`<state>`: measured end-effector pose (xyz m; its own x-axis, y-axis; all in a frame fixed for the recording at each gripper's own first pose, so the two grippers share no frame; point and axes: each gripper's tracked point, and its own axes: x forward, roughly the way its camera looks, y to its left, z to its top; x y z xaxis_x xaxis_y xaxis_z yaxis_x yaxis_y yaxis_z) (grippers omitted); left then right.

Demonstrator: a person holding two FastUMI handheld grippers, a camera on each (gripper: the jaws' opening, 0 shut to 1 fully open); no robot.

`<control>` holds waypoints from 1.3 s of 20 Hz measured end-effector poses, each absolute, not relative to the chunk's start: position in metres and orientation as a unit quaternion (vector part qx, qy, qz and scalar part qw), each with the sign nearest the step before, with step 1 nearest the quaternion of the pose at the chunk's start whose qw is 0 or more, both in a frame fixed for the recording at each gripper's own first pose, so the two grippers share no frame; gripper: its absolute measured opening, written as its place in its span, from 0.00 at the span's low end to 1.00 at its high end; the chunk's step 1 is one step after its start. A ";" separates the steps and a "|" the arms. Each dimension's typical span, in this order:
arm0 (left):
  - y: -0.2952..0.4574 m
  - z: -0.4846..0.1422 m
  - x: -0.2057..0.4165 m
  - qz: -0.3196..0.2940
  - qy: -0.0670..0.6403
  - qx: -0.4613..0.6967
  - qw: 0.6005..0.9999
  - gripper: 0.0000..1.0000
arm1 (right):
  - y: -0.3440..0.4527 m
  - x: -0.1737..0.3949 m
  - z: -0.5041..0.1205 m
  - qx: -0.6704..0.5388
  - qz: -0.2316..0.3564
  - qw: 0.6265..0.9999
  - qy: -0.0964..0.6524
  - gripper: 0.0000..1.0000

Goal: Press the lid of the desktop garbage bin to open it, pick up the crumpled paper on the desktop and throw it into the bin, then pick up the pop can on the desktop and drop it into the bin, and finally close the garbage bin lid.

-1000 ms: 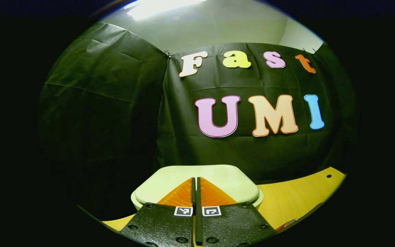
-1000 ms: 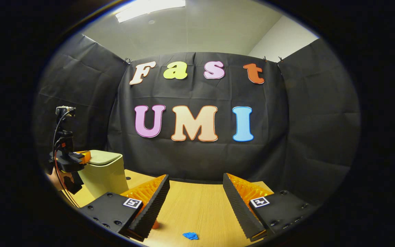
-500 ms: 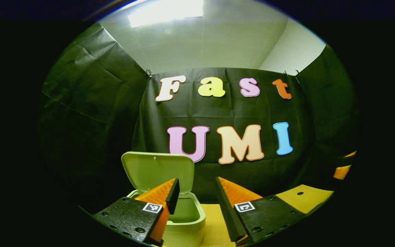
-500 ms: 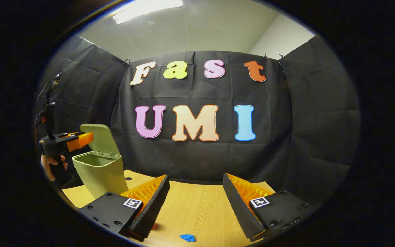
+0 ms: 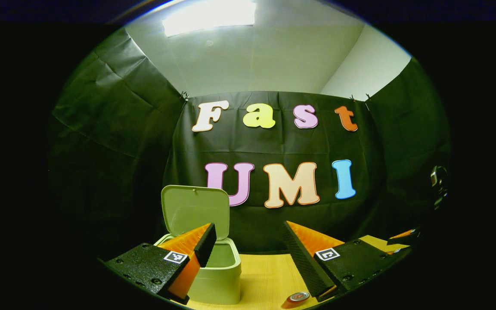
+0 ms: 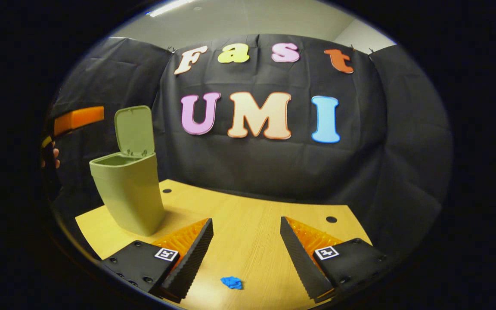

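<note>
Now | green bin point(image 6: 129, 193) lid point(image 6: 134, 131) upright | blue crumpled paper point(image 6: 231, 282) | both grippers' fingers apart

pale green plastic desktop bin point(image 6: 129, 196): smooth moulded plastic, matt to faintly satin walls; the raised lid point(image 6: 134, 130) has the same even finish.
light wooden table top point(image 6: 248, 224): fine straight grain, smooth and low in sheen, with small dark round holes.
small crumpled blue paper point(image 6: 231, 282): creased, rough-looking and dull.
red pop can point(image 5: 296, 298): metal, its top rim glossy and bright.
black booth wall cloth point(image 6: 385, 142): thin, matt, wrinkled and fold-creased.
left gripper point(image 5: 248, 249): ribbed finger faces, grainy matt plastic bases.
right gripper point(image 6: 246, 243): toothed, rough pad faces; latticed plastic finger backs.
</note>
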<state>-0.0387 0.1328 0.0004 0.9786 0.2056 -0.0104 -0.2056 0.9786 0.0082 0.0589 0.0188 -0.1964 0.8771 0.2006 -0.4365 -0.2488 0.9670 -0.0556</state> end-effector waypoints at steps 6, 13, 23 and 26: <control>0.124 -0.001 -0.059 0.120 0.021 0.011 0.992 0.93 | 0.013 0.053 -0.299 -0.063 0.144 0.928 0.336 0.99; 0.114 -0.016 -0.075 0.143 0.056 0.037 0.987 0.97 | 0.014 0.028 -0.396 -0.092 0.183 0.869 0.450 0.99; 0.101 -0.039 -0.078 0.161 0.092 0.028 0.982 0.93 | 0.012 0.034 -0.420 -0.075 0.201 0.858 0.467 0.12; 0.104 -0.042 -0.074 0.145 0.087 0.020 0.985 0.93 | 0.022 0.054 -0.372 -0.058 0.197 0.893 0.402 0.11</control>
